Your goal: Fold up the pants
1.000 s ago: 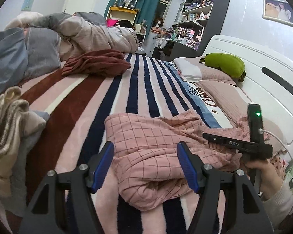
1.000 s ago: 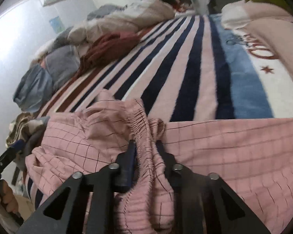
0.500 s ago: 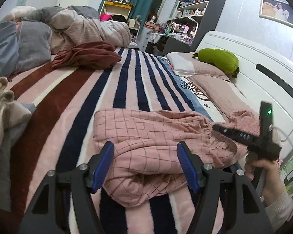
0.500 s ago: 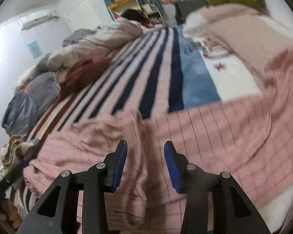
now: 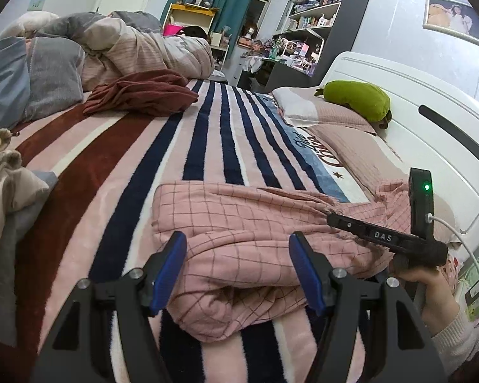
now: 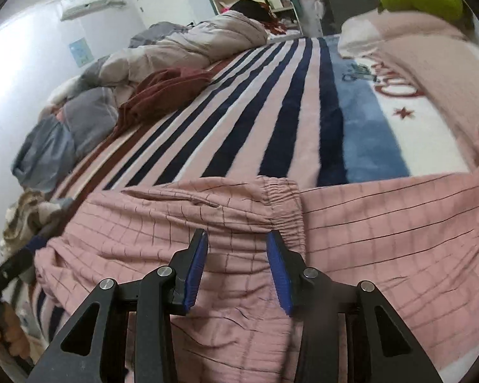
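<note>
Striped bed blanket [image 5: 207, 146] holds your soft, floppy pink pants [image 5: 239, 223] near you, both the left gripper [image 5: 238, 268] and right gripper [image 6: 236, 261] open and empty, so pinch the bunched waistband [image 6: 284, 204].

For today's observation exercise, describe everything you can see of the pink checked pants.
The pink checked pants look like soft woven cloth with thin dark grid lines and a gathered elastic waistband. They lie rumpled, partly doubled over, across the striped fleece blanket. Both open tongs, left and right, hover over them, gripping nothing.
</note>
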Available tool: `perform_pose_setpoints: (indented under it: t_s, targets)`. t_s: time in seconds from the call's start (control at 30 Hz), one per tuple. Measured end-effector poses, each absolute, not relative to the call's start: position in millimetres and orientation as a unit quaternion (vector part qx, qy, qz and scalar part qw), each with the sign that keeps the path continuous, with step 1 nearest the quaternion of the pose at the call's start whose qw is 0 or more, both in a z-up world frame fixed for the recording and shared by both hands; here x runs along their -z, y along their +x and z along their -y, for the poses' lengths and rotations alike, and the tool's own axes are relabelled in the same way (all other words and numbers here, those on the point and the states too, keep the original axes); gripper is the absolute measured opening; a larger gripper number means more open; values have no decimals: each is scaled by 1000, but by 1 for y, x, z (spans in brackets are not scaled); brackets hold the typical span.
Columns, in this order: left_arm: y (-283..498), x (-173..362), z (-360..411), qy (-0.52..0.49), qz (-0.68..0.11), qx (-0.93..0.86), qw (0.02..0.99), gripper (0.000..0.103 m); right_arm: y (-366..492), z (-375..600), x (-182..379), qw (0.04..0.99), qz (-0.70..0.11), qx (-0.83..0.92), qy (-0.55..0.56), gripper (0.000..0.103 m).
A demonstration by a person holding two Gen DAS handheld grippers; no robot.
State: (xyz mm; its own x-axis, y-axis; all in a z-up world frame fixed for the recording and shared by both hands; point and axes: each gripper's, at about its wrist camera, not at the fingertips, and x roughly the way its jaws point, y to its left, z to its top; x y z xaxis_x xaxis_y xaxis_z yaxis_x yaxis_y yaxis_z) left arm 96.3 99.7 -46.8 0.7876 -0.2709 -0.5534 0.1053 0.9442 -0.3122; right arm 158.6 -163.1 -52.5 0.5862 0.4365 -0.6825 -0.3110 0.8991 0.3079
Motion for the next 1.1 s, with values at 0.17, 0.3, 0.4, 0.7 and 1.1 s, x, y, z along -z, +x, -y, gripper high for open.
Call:
perform_pose_setpoints:
  t_s: [0.17,0.3,0.4,0.7,1.1]
  targets:
    - [87,37,-98,-133,-298,106,939,63,123,207,16,926,-346,-143,56,54]
    - [82,32,-95,-136,-293,107,940,63,94,267,-13,951,-304,-34,39,63]
    - [81,28,-89,-135,-290,110,941,63,85,314,-22,950,-309,40,30,63]
    - [89,28,-64,-138,-294,91,941,63,88,354,5,949,-308,64,-23,66]
    - [101,31,-53,-119,-308,61,942,65,133,345,18,950,-302,34,-75,13]
